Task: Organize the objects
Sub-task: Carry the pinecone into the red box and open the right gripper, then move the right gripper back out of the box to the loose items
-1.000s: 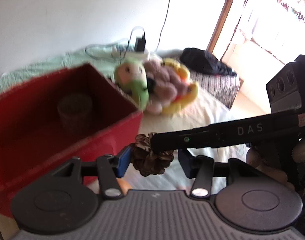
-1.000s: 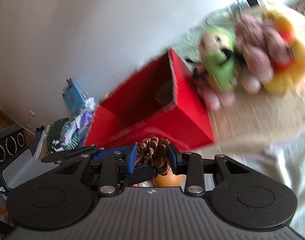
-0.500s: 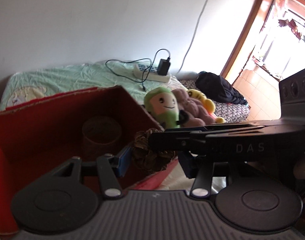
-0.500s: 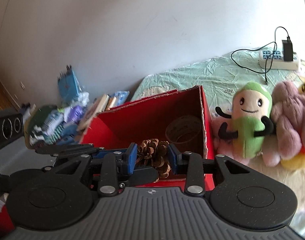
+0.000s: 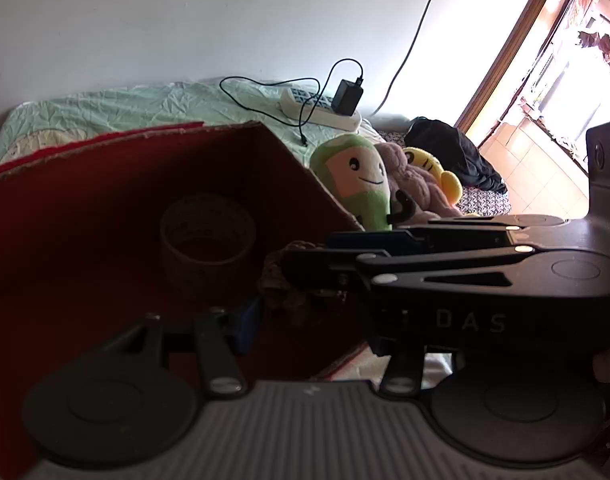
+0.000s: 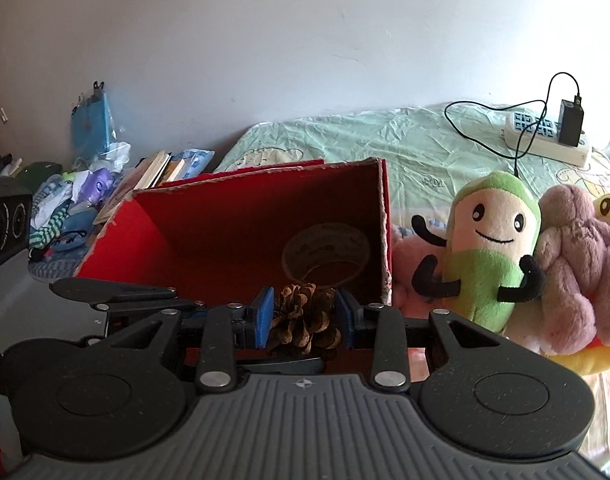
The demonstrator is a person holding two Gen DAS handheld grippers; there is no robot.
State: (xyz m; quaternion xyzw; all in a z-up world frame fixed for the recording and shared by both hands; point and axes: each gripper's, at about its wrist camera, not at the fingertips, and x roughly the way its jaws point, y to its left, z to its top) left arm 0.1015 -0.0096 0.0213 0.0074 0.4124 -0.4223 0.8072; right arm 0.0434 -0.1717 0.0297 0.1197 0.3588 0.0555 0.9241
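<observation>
On the green-sheeted bed (image 6: 385, 136) sits one red box (image 6: 241, 220) holding one tape roll (image 6: 325, 254). My right gripper (image 6: 303, 322) pinches one pinecone (image 6: 305, 320) over the box's near edge; my left gripper (image 5: 301, 320) stands spread around it. Three plush toys (image 6: 489, 240) lie beside the box.

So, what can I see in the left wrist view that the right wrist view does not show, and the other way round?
Only the left wrist view shows the bright doorway, the black bag and the right gripper from the side. Only the right wrist view shows the pile of books and clothes by the wall and the right gripper's blue pads closed on the pine cone. Both show the red box, the tape roll inside it, the green plush toy and the power strip.
</observation>
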